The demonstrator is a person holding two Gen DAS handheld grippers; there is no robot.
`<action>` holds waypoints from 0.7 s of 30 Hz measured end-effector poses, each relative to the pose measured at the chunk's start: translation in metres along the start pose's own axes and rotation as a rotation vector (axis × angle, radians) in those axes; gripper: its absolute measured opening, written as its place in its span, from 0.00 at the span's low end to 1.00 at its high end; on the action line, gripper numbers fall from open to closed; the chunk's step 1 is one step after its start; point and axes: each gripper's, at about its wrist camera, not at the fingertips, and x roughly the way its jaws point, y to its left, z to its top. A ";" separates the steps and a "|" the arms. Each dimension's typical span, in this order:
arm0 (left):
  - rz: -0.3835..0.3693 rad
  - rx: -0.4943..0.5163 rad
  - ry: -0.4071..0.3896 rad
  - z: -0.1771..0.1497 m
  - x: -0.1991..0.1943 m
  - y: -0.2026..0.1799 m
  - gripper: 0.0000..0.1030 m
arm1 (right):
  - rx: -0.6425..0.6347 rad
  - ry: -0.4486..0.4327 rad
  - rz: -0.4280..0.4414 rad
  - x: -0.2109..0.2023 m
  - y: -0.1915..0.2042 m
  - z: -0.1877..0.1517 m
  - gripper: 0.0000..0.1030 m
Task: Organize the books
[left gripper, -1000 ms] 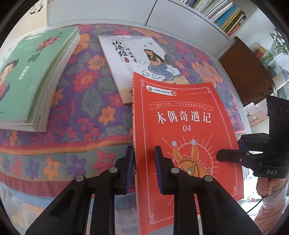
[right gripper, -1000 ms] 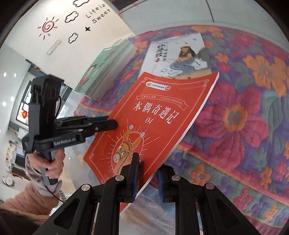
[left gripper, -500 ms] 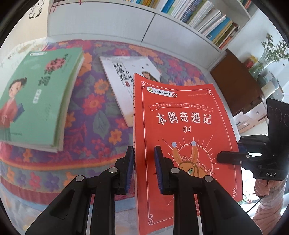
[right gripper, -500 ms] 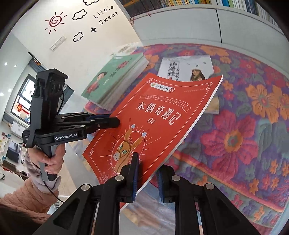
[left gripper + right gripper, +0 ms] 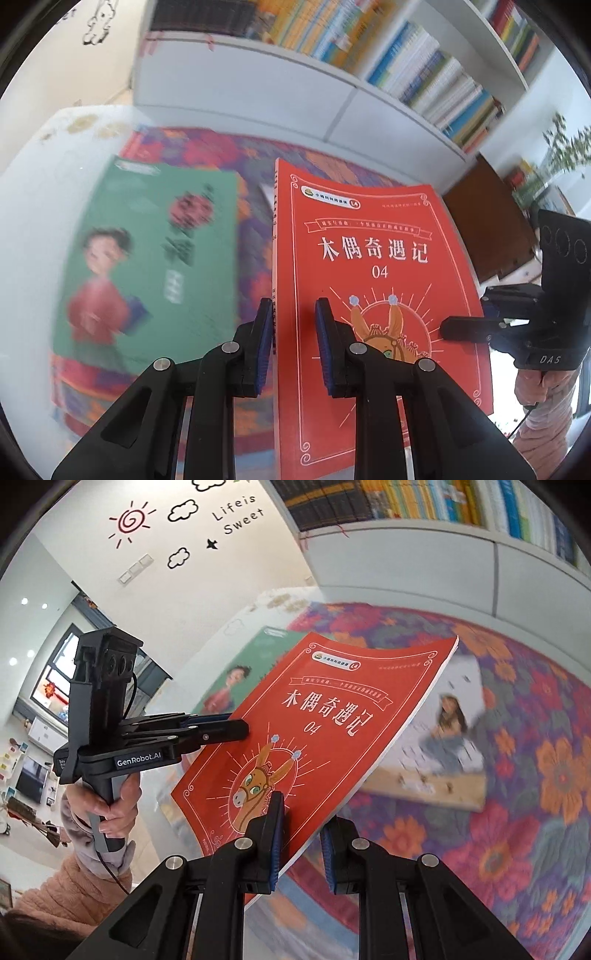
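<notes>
The red book [image 5: 373,280] reads "木偶奇遇记 04", the left tongs [image 5: 221,734] "GenRobot.AI", the wall [image 5: 207,554] "Lifeis Sweet".

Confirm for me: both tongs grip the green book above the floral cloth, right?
Not quite: both tongs, left and right, grip the red book, not the green one. The left wrist view shows the green book lying on the floral cloth.

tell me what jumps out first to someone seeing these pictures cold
The bright red book with the donkey on its cover fills the centre of both views, held up off the flowered cloth by two tools at once: the left tool clamps its spine edge and the right tool its opposite edge. To the left in the left wrist view a green book lies on the cloth, and packed bookshelves run along the wall behind.
</notes>
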 end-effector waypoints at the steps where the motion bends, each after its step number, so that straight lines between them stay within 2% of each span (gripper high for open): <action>1: 0.002 -0.003 -0.007 0.006 -0.004 0.009 0.19 | -0.007 -0.001 0.004 0.004 0.004 0.008 0.17; 7: 0.014 -0.065 -0.025 0.034 -0.011 0.066 0.19 | -0.036 -0.006 0.058 0.043 0.020 0.053 0.18; 11: 0.062 -0.079 -0.043 0.041 -0.011 0.093 0.19 | -0.045 0.006 0.084 0.077 0.032 0.076 0.18; 17: 0.080 -0.135 -0.061 0.038 -0.012 0.133 0.19 | -0.058 0.020 0.105 0.116 0.046 0.098 0.18; 21: 0.075 -0.153 -0.054 0.037 -0.006 0.147 0.19 | -0.050 0.037 0.115 0.131 0.051 0.100 0.18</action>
